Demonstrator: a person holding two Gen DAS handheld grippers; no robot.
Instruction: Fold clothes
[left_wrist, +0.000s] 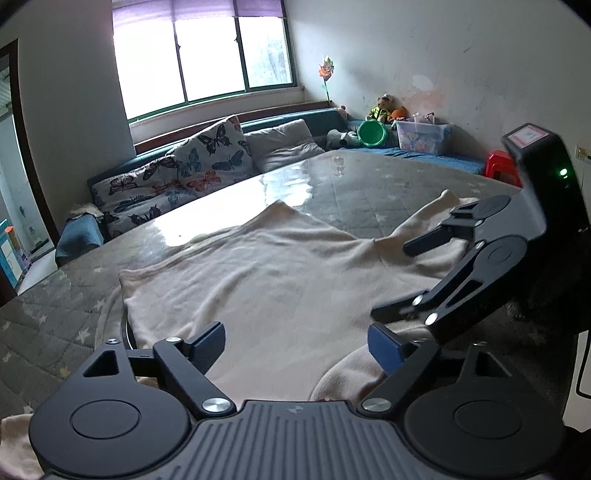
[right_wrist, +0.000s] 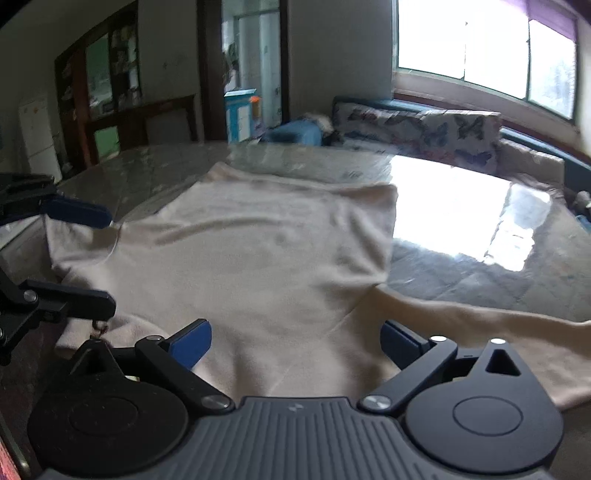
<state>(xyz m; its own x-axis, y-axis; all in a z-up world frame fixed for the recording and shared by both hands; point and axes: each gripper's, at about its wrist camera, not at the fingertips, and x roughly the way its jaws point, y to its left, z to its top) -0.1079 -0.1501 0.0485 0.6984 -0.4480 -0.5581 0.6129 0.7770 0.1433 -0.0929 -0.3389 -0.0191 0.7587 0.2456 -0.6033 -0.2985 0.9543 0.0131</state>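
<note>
Both grippers hang over the near edge of the bed, and the cream fleece garment (left_wrist: 258, 280) lies spread flat on the grey quilted mattress under its glossy clear cover (left_wrist: 354, 184), stretching away from the tools toward the window side. Left gripper (left_wrist: 295, 341) has its blue-padded jaws spread wide with cloth beneath them but nothing pinched; right gripper (right_wrist: 295, 341) stands just as wide, also gripping nothing. The garment's long axis looks to run across, sleeve to sleeve: one sleeve (right_wrist: 480, 317) trails off past the right gripper, so that hand is nearer to it, I'd say. No brand or writing I can read; the reddish label on the right gripper's body is blurred.
</note>
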